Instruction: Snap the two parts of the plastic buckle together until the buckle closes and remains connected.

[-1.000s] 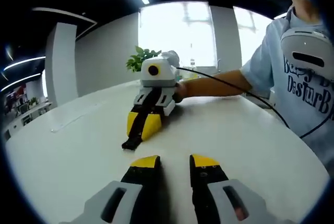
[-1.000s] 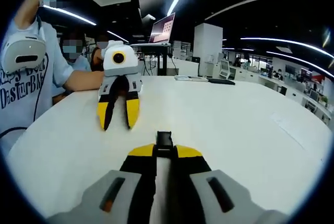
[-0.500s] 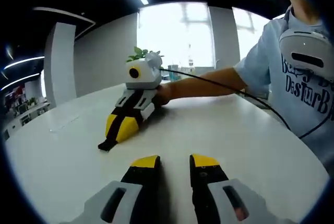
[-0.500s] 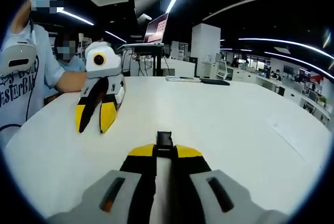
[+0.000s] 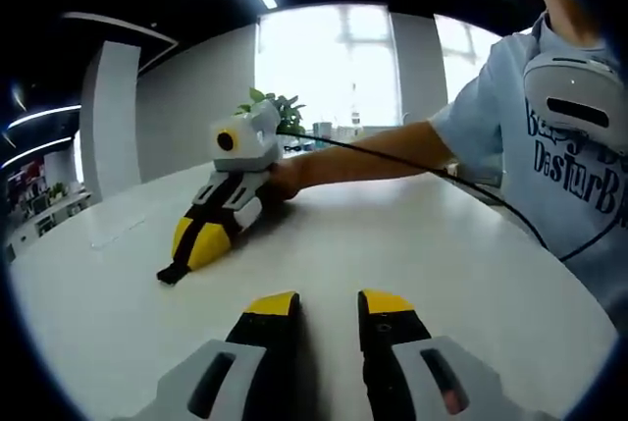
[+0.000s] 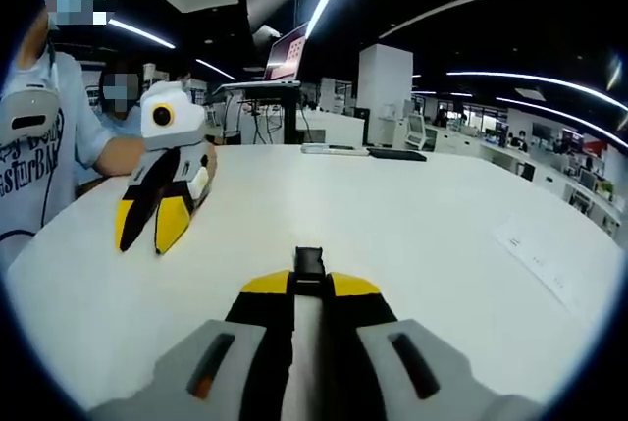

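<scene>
In the right gripper view, the right gripper (image 6: 310, 289) has its jaws clamped on a black buckle part (image 6: 309, 262) that pokes out just past the yellow tips, low over the white table (image 6: 412, 215). Farther off to the left, the left gripper (image 6: 149, 226) stands with its jaws parted and seemingly nothing between them.

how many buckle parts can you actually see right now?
1. A black buckle part sticks out of the shut right claw; in the left gripper view it touches the white table. The open left claw is empty. The mate may be hidden.
</scene>
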